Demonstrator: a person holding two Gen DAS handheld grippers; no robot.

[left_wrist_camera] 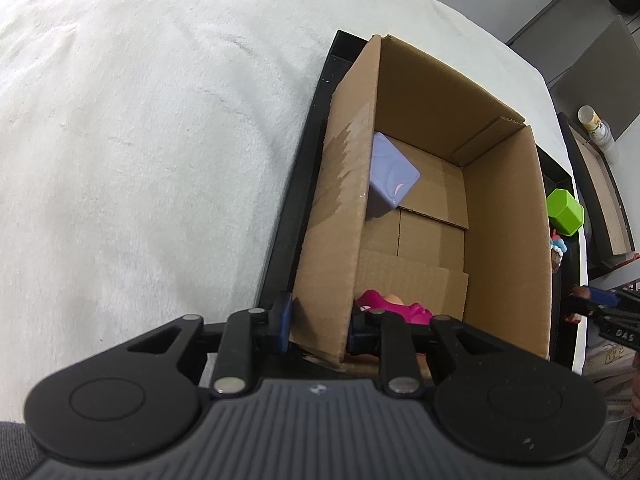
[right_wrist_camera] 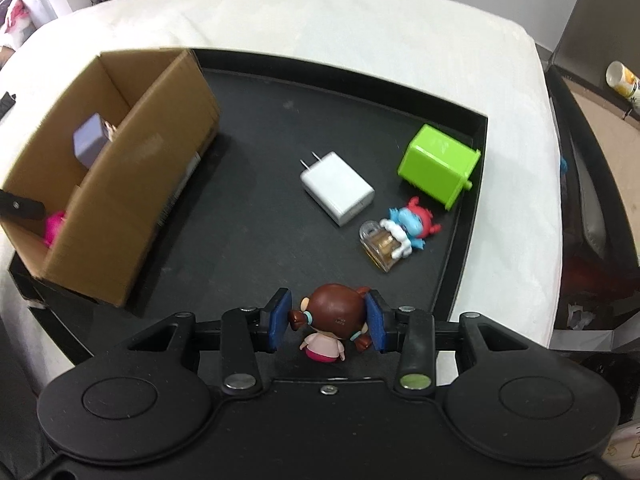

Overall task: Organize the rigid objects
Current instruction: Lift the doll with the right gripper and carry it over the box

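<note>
The right gripper (right_wrist_camera: 329, 325) pinches a little doll (right_wrist_camera: 330, 326) with brown hair and a pink dress above the black tray (right_wrist_camera: 260, 208). Near it lie a white charger (right_wrist_camera: 338, 188), a green box (right_wrist_camera: 438, 166) and a blue toy (right_wrist_camera: 412, 222). The left gripper (left_wrist_camera: 320, 322) stands spread across the cardboard box (left_wrist_camera: 506, 216) wall. Inside sit a purple cube (left_wrist_camera: 390, 176) and a pink toy (left_wrist_camera: 394, 308). No writing is readable.
</note>
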